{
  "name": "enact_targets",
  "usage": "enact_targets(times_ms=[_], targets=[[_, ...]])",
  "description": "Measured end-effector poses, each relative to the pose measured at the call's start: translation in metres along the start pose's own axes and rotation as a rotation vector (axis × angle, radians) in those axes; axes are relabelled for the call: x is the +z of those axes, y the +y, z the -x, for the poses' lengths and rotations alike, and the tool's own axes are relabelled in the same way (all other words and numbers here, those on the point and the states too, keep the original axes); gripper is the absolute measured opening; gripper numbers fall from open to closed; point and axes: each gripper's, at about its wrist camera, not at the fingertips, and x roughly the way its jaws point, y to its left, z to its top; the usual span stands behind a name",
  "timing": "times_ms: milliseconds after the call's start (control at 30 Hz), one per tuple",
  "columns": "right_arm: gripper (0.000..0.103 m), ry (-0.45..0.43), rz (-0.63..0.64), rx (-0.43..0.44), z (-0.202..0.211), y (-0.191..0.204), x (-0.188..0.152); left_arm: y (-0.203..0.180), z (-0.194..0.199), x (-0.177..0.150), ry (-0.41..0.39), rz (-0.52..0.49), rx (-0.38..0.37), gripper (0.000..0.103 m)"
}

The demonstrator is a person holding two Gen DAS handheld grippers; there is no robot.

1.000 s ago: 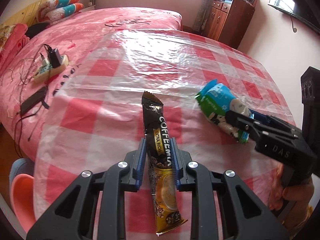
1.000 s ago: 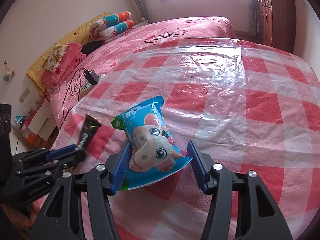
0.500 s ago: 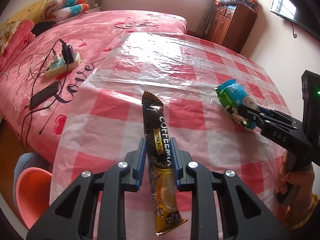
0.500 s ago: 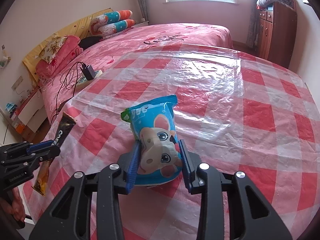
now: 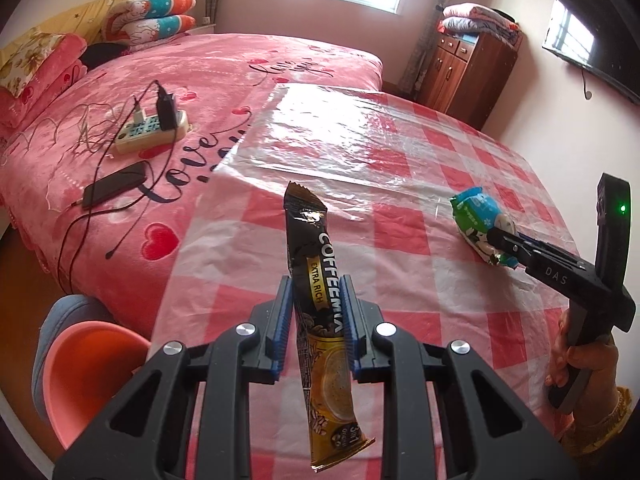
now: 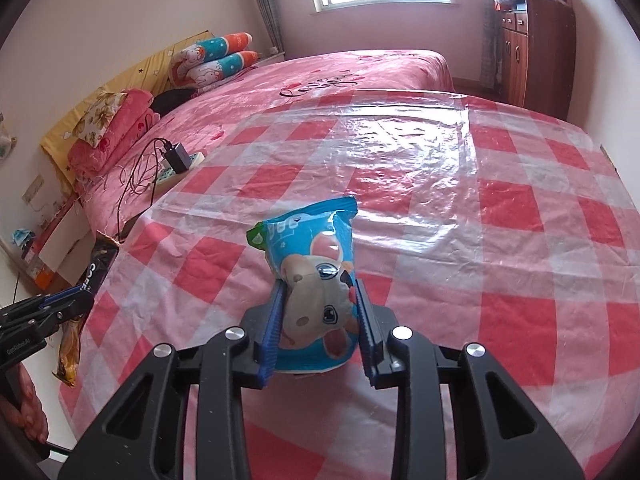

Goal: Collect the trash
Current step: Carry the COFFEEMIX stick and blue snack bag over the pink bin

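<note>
My left gripper [image 5: 315,304] is shut on a black and gold coffee-mix sachet [image 5: 320,312], held upright above the near left part of the red-checked table cover [image 5: 400,240]. My right gripper [image 6: 319,304] is shut on a blue snack packet with a cartoon cow [image 6: 316,280], lifted off the cover. In the left wrist view the right gripper [image 5: 500,246] and its packet [image 5: 478,216] are at the right. In the right wrist view the left gripper [image 6: 76,298] and the sachet [image 6: 70,340] are at the far left.
An orange basin [image 5: 88,372] sits on the floor at the lower left, below the table edge. On the pink bed [image 5: 200,80] lie a power strip with a charger [image 5: 154,128], cables and a dark phone [image 5: 114,188]. A wooden cabinet [image 5: 468,68] stands at the back right.
My right gripper closed on the blue packet and lifted it. Both grippers rose and drew back from the table with their items; the left view now shows more of the orange basin.
</note>
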Motion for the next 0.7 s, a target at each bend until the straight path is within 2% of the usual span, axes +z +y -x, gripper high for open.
enact_targets(times_ms=[333,700], targets=[[0.034,-0.030,-0.001,0.040,0.022,0.028,0.003,0.043,0.030,-0.010,-0.047,0.044,0.030,0.025],[0.034,-0.042,0.056,0.150,0.046,0.086,0.011,0.089,0.071,-0.026,-0.096,0.106,0.086,0.025]])
